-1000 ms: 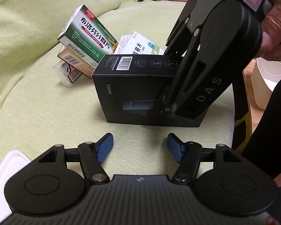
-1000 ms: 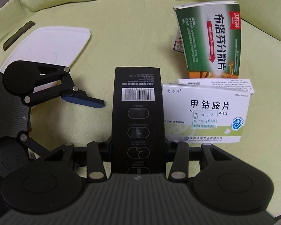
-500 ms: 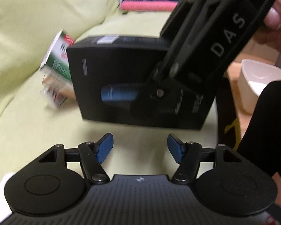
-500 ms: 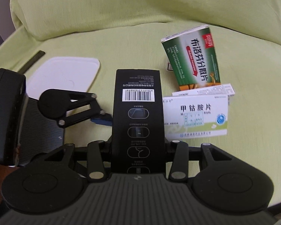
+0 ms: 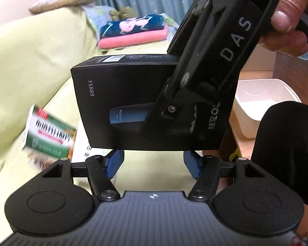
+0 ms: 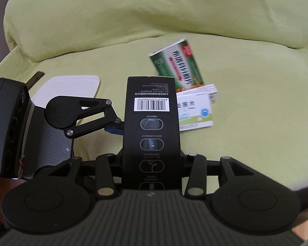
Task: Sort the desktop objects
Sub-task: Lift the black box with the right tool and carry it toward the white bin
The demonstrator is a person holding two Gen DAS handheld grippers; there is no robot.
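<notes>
Black cardboard shaver box (image 5: 133,106) marked FS889 is clamped in the right tool (image 6: 151,160), both fingers pressed on its broad faces, narrow barcode side facing the right wrist camera. Box is in the air, clear of the light-green sofa cushion (image 6: 246,112), upright on its long edge. A person's hand (image 5: 287,14) grips the right tool's handle.

Left tool (image 5: 152,162) sits just below the box with jaws apart, blue pads (image 5: 115,162) bare, nothing between them.

On the cushion beyond the box: green-and-white medicine carton (image 6: 177,65) propped at a tilt, and a white medicine carton with green stripe (image 6: 195,108) lying in front of and touching it. Flat white plastic lid (image 6: 71,86) lies on the cushion to the left, well apart from the cartons.

White plastic bin (image 5: 262,96) stands off the sofa to the right, beside a dark-clothed knee (image 5: 287,143). Folded pink and navy towels (image 5: 133,30) at the far end of the sofa.
</notes>
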